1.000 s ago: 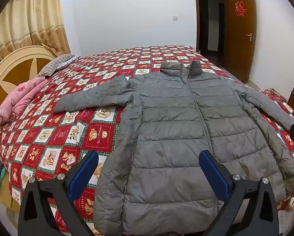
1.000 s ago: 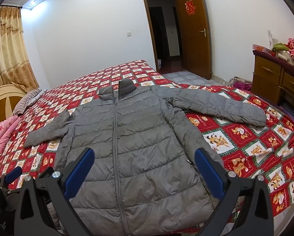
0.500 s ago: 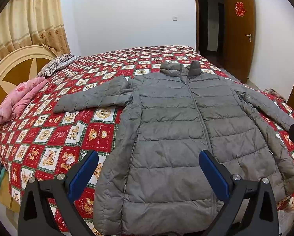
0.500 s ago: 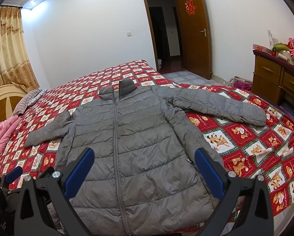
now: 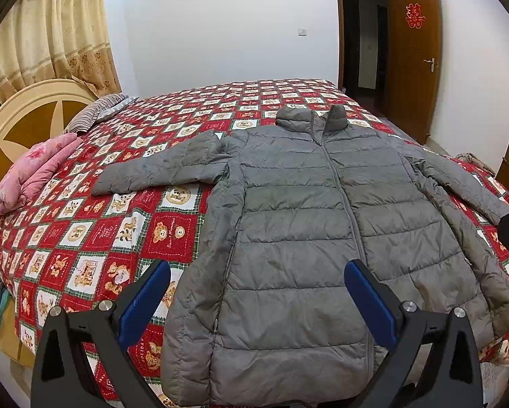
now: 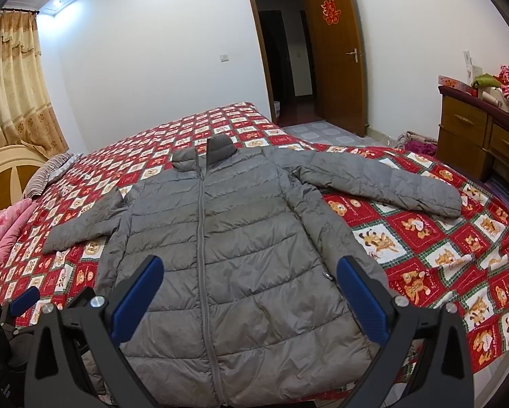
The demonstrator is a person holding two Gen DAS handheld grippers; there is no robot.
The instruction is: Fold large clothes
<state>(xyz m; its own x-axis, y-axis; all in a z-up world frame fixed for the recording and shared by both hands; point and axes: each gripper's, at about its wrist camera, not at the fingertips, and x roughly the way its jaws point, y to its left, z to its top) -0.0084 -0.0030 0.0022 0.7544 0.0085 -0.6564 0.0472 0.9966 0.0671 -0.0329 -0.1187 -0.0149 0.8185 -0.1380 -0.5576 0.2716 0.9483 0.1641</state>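
A large grey puffer jacket lies flat and zipped on the bed, front up, collar at the far end, both sleeves spread out to the sides. It also shows in the right wrist view. My left gripper is open and empty, held above the jacket's hem on its left half. My right gripper is open and empty, held above the hem on the right half. The left gripper's blue fingertip shows at the left edge of the right wrist view.
The bed has a red and white patchwork quilt. A folded pink blanket and a striped pillow lie by the round headboard. A wooden dresser stands at right, an open door beyond.
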